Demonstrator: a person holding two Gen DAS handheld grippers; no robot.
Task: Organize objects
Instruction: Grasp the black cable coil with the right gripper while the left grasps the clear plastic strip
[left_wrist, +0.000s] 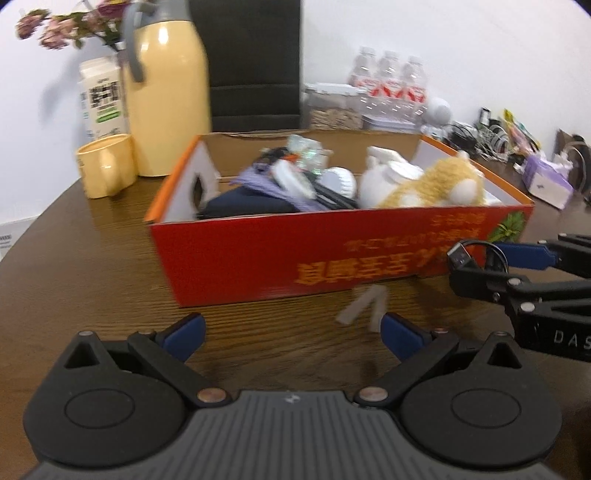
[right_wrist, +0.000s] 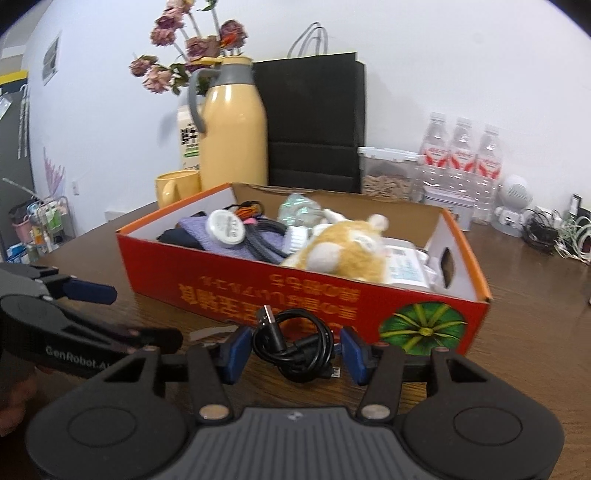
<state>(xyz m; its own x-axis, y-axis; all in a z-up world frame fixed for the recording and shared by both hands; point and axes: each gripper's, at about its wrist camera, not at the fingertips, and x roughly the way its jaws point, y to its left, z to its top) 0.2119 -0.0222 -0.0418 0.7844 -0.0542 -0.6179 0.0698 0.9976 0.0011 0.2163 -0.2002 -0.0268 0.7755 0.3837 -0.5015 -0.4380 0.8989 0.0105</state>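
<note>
Right wrist view: the coiled black cable (right_wrist: 295, 350) sits between the blue pads of the right gripper (right_wrist: 293, 352), grasped across the bundle's width so the loops stay together, its USB plug sticking up at about 11 o'clock; whether it is lifted clear of the wooden table (right_wrist: 535, 332) I cannot tell. The red box (right_wrist: 295, 295) lies just beyond at 12 o'clock, likely the cable's destination. It is already crowded: a plush toy (right_wrist: 343, 247) at 1 o'clock, a purple cloth (right_wrist: 207, 232) and a white round lid (right_wrist: 225, 227) at 11 o'clock. The near wall stands in the way and must be cleared from above. The left gripper (left_wrist: 293, 334), at 9 o'clock, is released and empty, jaws spread, with two pale strips (left_wrist: 364, 304) on the table ahead. A yellow flask (right_wrist: 232, 122) and mug (right_wrist: 177, 186) stand behind the box.
</note>
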